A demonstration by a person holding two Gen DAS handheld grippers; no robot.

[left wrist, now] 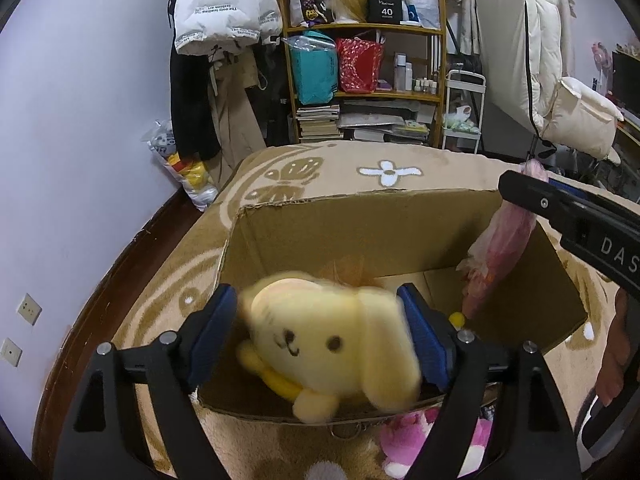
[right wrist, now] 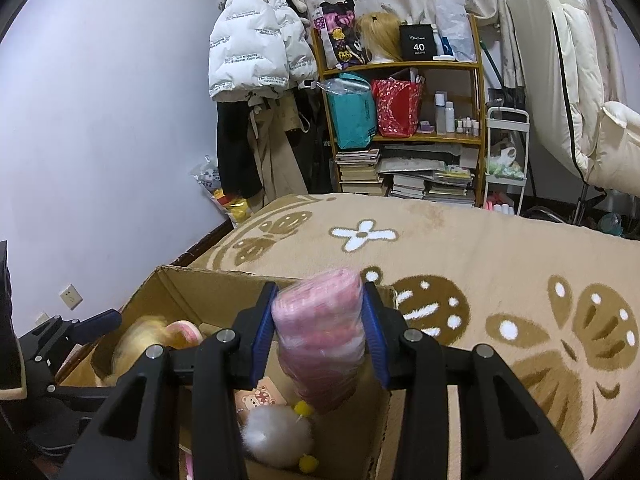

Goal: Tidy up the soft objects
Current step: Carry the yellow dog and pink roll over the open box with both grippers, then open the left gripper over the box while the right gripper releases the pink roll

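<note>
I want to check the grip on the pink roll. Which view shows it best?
The right wrist view: the pink roll fills the centre, pressed between the right hand-held gripper's blue pads over the cardboard box. The left wrist view shows only part of it, at the right, hanging below that gripper's black finger.

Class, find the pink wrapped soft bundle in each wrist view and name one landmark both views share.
Left wrist view: the pink plastic-wrapped soft bundle hangs at the right, over the open brown cardboard box, from the right tool.
Right wrist view: the bundle sits centre, between the blue pads.
Shared landmark: the wooden shelf with the black "40" box.
</note>
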